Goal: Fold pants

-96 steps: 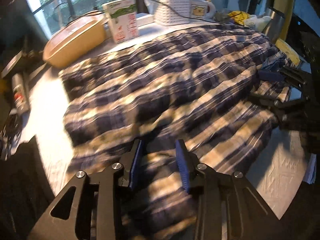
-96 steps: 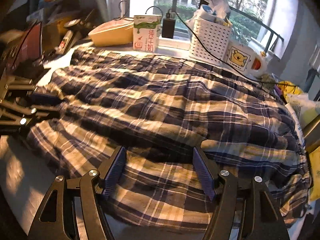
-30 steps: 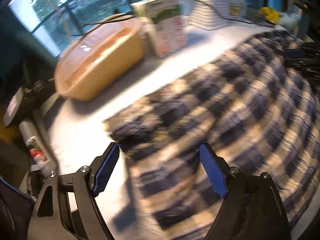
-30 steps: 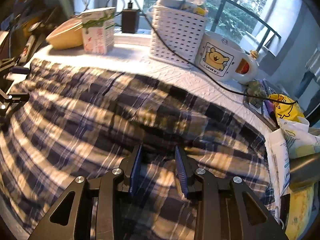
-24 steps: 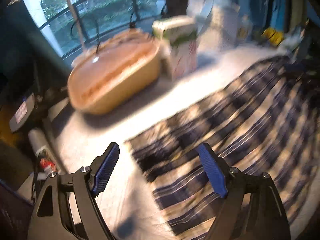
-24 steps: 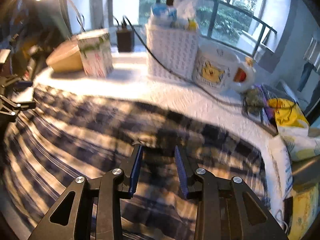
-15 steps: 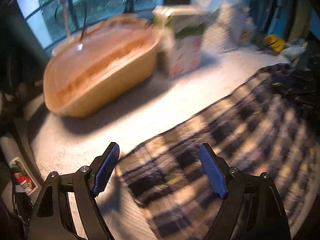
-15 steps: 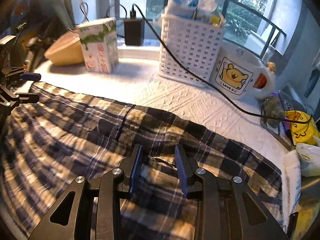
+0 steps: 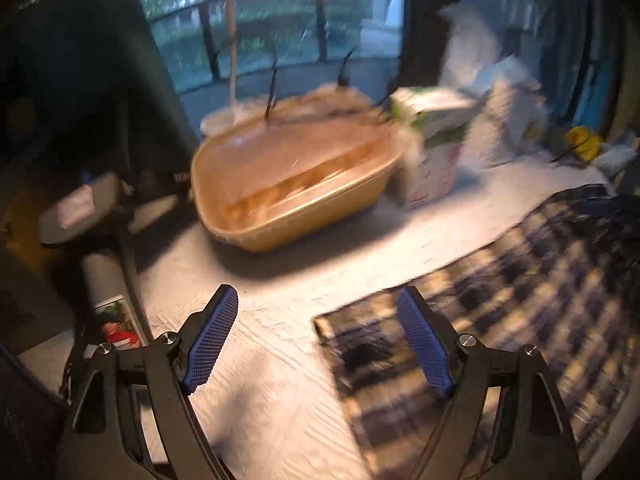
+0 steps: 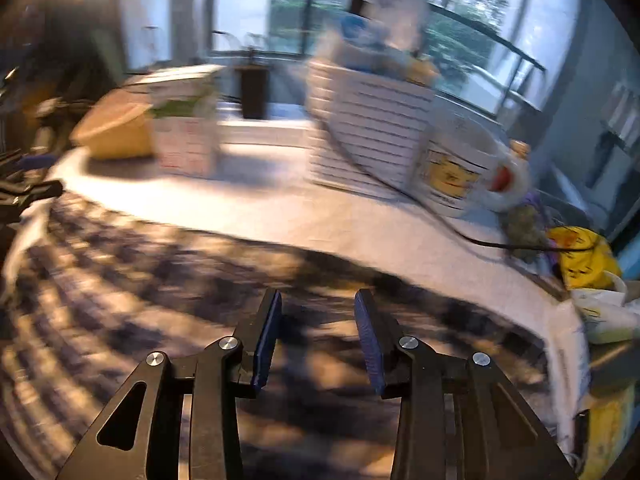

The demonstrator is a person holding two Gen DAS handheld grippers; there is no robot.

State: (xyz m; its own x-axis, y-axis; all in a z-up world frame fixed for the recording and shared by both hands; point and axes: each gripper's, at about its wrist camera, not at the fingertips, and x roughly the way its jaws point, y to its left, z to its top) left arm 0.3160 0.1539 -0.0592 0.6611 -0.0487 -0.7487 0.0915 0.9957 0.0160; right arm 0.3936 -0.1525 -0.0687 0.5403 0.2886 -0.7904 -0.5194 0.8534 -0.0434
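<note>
Plaid pants (image 9: 520, 300) spread flat on white tablecloth (image 9: 280, 360), corner btwn tips of left gripper (image 9: 320, 344). Fingers wide apart, holding nothing. Right gripper (image 10: 318, 336) over pants' far edge, jaws just been opening, part-spread, cloth below but no pinch seen. Tan tub (image 9: 292, 184), carton (image 9: 432, 152) beyond; basket (image 10: 368, 128), mug (image 10: 460, 172) at right. Both views blurred.
</note>
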